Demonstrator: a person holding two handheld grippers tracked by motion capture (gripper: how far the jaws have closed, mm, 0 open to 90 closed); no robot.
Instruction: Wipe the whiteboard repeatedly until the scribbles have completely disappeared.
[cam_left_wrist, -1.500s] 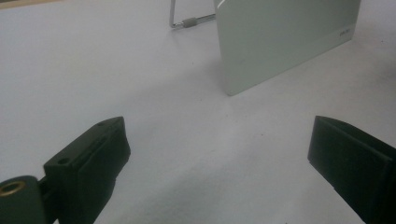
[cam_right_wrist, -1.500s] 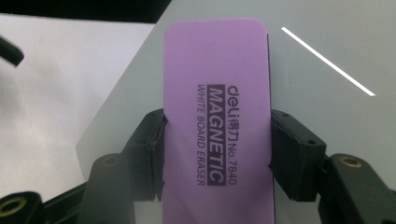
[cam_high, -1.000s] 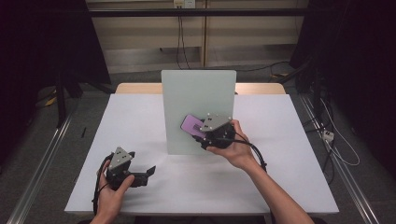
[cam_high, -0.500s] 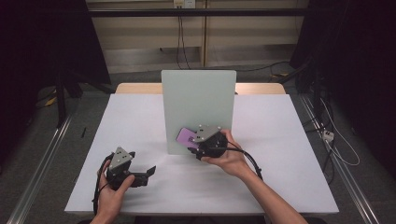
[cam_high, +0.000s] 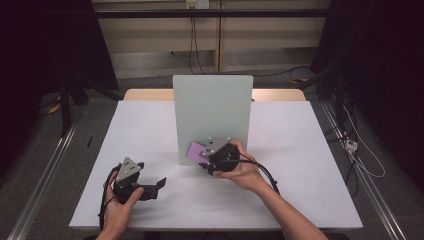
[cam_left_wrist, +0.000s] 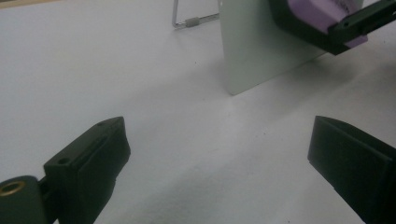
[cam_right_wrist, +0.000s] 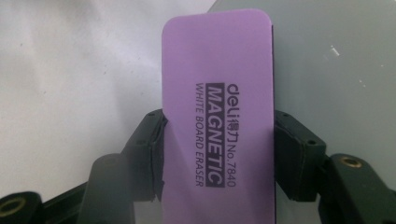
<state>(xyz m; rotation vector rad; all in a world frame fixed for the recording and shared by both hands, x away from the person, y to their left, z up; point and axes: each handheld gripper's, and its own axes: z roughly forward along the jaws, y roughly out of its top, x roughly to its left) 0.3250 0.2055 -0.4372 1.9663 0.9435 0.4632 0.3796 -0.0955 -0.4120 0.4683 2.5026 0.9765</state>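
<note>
Eraser (cam_right_wrist: 219, 121): purple, flat, round-cornered, smooth, printed label.

The right gripper (cam_high: 209, 159) presses a purple eraser (cam_high: 196, 152) against the upright board (cam_high: 212, 110).

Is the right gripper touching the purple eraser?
Touching. In the right gripper view the right gripper has both jaws pressed against the long sides of the purple eraser.

The right gripper (cam_high: 206, 156) sits low at mid-table, its jaws clamped on the long sides of a purple whiteboard eraser (cam_right_wrist: 218, 116), the right hand (cam_high: 240, 167) wrapped around its body. The left gripper (cam_high: 156, 185) rests near the table's front left, jaws spread wide and level, gripped by the left hand (cam_high: 120, 200).
</note>
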